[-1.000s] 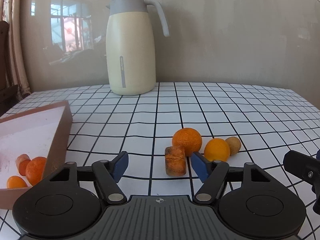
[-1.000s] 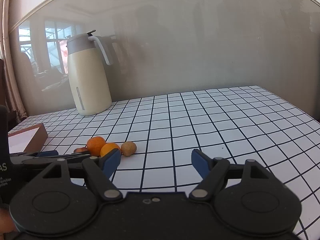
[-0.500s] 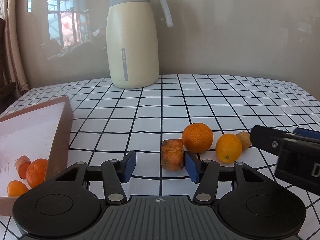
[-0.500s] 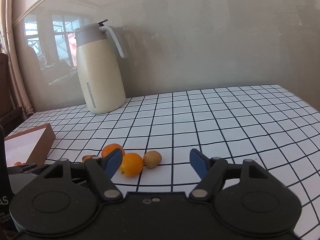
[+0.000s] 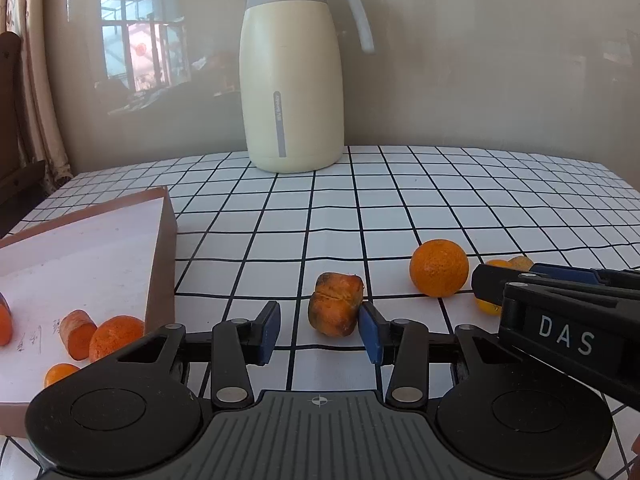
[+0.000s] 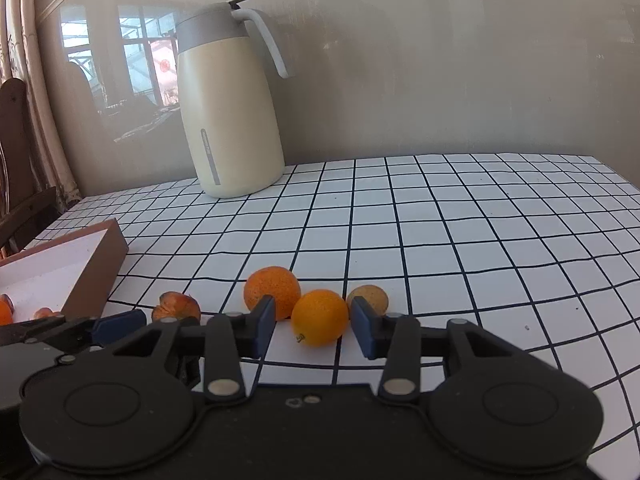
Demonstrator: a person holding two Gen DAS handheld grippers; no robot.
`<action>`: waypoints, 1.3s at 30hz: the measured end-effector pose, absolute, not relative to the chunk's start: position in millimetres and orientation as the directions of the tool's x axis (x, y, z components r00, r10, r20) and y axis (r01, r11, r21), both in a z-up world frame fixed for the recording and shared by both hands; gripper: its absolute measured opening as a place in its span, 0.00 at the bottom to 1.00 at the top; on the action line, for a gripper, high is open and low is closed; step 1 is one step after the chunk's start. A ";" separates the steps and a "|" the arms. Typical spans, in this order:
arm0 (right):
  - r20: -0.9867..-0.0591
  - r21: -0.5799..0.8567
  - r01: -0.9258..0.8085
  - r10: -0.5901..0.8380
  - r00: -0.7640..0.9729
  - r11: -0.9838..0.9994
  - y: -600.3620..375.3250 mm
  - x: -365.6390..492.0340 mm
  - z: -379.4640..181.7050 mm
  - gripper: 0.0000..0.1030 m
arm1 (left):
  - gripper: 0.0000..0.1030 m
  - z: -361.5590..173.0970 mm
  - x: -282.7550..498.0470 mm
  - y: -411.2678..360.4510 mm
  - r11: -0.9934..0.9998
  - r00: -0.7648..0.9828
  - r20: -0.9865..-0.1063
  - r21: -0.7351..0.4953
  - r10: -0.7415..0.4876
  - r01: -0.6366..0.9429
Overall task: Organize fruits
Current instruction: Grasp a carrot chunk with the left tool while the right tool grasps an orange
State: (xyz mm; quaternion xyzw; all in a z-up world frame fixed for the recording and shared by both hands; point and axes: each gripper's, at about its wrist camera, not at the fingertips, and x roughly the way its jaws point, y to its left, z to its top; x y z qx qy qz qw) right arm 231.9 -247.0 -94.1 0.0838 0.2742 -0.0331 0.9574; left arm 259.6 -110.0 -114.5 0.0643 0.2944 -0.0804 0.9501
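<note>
My left tool [image 5: 319, 330] gapes around a bruised fruit [image 5: 336, 304]; my right tool [image 6: 312, 325] brackets, unclosed, a smooth orange [image 6: 319, 317] on the tabletop [image 6: 460, 240].

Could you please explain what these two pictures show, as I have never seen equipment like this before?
There is no robot: a person holds a two-fingered tool in each hand, and each carries a camera looking along its fingers. One picture is from the left tool, open around a shrivelled brownish fruit. The other is from the right tool, open around a smooth orange fruit. Neither grips anything yet. On the checked tablecloth also lie a mandarin, a small brown fruit, a cream thermos jug and a box already holding fruit.
</note>
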 end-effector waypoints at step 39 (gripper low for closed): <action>-0.552 0.148 0.096 0.002 0.834 0.984 -250.3 234.8 -102.1 0.23 | 0.23 -115.4 263.4 -109.7 0.971 0.812 -0.553 0.024 -0.186 0.239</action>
